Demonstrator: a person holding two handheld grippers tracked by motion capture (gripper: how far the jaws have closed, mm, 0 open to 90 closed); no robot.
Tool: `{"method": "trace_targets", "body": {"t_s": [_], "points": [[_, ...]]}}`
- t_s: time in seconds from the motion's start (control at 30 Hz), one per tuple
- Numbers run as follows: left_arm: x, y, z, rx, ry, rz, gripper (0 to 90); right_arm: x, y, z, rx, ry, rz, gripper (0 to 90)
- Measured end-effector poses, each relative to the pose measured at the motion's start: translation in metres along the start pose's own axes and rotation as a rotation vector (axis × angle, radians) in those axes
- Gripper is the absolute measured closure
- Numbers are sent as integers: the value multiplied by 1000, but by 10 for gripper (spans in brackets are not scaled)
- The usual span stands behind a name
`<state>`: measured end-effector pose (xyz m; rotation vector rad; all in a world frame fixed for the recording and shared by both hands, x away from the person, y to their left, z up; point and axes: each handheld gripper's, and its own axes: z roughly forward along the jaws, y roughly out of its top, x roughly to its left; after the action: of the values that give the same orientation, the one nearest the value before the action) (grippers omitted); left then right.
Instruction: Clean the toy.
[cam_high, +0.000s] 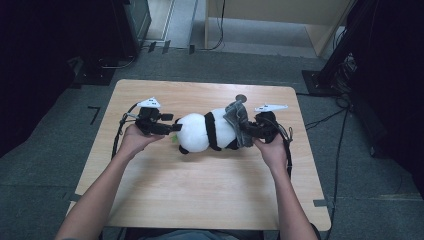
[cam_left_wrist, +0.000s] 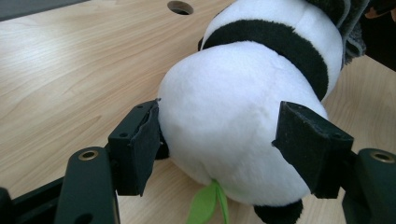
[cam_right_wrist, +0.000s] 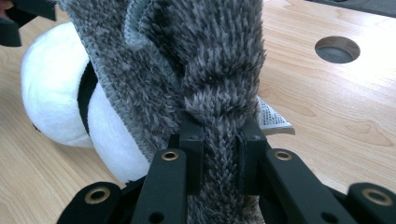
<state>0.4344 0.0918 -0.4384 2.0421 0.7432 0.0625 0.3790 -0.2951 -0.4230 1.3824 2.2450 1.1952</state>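
Right gripper (cam_right_wrist: 218, 154) clamps the grey cloth (cam_right_wrist: 205, 70) at frame centre; left gripper (cam_left_wrist: 233, 154) jaws straddle the panda (cam_left_wrist: 233, 121) unpinched, so pulling may drag it.

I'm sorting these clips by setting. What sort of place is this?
Probably a lab or recording workspace, not a home: a plain wooden table on grey carpet, cables trailing across the floor, and dark equipment stands around it.

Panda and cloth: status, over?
Right claw shut on grey cloth. Left claw straddles panda, left pad touching. Table otherwise unobstructed.
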Motion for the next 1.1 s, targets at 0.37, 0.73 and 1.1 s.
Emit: {"method": "trace_targets", "body": {"t_s": [0.37,0.73,1.1], "points": [[20,-12,30,16,-44,58,72,-5,-4,6,5,62,-4,776],[17,-19,46,30,-138,95,0,-7,-7,12,-21,82,-17,775],[-1,-24,61,86,-279,141,0,0,-5,18,-62,31,-48,780]]}}
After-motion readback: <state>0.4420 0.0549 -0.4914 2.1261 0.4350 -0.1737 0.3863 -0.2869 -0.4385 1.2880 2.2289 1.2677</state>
